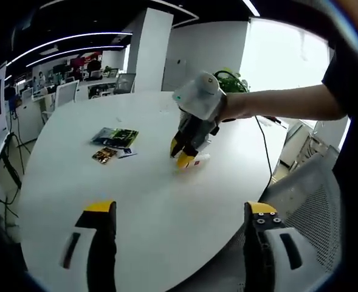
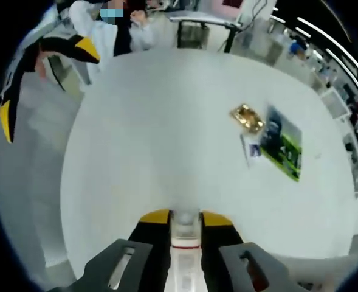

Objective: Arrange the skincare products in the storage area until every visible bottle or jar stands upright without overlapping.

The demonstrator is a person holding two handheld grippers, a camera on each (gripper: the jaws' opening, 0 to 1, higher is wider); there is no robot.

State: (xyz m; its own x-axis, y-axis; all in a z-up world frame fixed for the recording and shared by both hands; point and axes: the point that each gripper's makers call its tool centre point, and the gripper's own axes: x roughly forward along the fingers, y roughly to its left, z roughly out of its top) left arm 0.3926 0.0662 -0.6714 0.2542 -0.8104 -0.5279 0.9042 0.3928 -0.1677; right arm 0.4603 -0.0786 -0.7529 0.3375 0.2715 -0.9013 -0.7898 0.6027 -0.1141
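Observation:
My right gripper (image 2: 185,219) is shut on a white tube (image 2: 185,234) with a thin red band, and its yellow-tipped jaws press on both sides of it. In the left gripper view, that right gripper (image 1: 183,153) reaches in from the right in a person's hand and points down at the white table (image 1: 154,201), with the white tube (image 1: 200,160) at its tips against the tabletop. My left gripper (image 1: 179,213) is open above the table's near edge with nothing between its jaws. It also appears as the left gripper (image 2: 45,85) hanging beside the table edge.
A green-and-black flat packet (image 1: 117,136) and a small gold packet (image 1: 104,155) lie left of the tube. They are the green packet (image 2: 283,146) and gold packet (image 2: 247,117) in the right gripper view. A mesh chair (image 1: 312,194) stands at the right edge. Office desks fill the background.

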